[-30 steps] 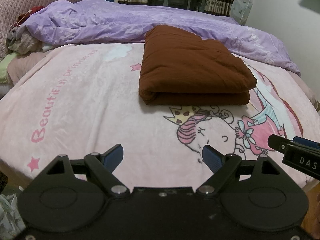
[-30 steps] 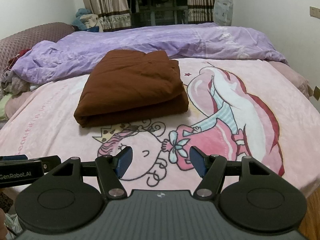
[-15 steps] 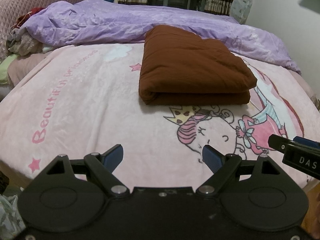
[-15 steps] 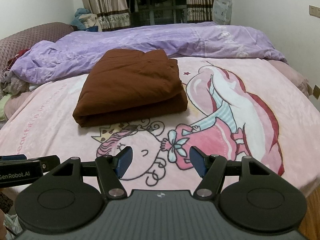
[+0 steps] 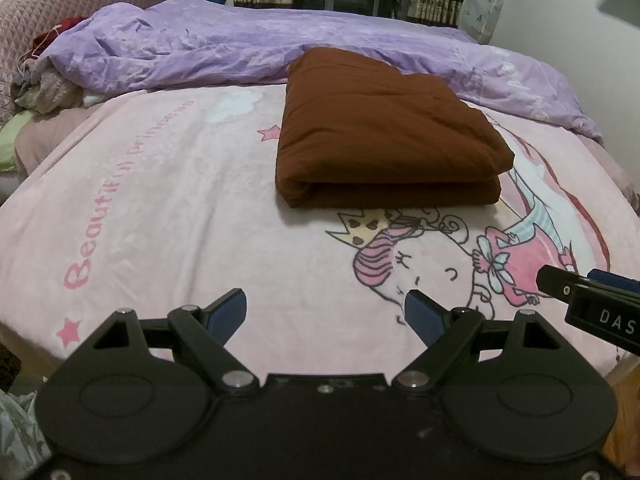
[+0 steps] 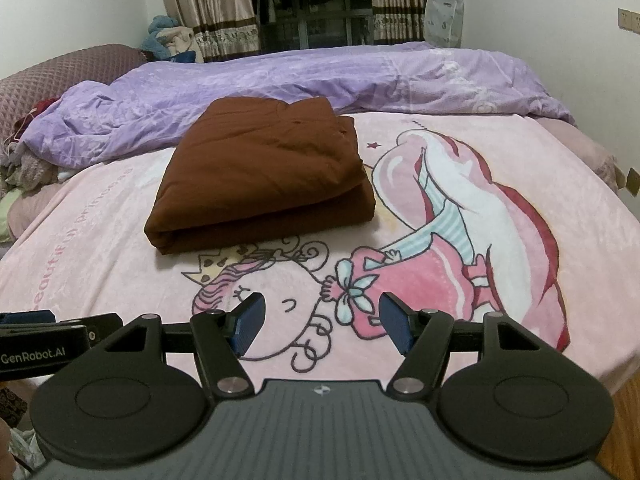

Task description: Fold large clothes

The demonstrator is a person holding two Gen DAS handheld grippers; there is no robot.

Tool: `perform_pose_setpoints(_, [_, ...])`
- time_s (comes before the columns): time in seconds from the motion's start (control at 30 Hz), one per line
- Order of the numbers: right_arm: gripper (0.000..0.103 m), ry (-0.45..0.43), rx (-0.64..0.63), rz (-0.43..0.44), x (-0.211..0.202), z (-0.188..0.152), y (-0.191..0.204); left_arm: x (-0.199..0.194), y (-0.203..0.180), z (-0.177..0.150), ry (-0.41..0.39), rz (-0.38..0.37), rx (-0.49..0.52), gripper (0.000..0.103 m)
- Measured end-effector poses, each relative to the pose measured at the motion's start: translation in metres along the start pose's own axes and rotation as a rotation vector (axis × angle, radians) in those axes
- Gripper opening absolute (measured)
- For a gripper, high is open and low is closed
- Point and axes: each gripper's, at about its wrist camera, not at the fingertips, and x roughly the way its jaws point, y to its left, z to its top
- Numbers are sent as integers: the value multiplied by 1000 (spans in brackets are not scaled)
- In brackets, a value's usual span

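Brown folded garment (image 5: pixel 384 132) lies on the pink cartoon blanket (image 5: pixel 160 200), folded into a thick rectangular stack, rounded fold edge facing the cameras. Purple duvet (image 5: pixel 240 52) bunched just behind the garment, touching its far edge. Crowned princess print (image 6: pixel 248 280) sits just in front of the garment. Left tongs (image 5: pixel 326 312) spread wide, nothing between them, hovering over the blanket's near edge, well short of the garment. Right tongs (image 6: pixel 320 322) likewise wide and empty, near the garment's front but apart from it
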Motion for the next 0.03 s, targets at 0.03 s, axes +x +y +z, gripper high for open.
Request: perform_pose_setpoints(0.03, [77, 0, 0, 0, 0, 0, 0, 0, 0, 0, -1, 0, 0, 88])
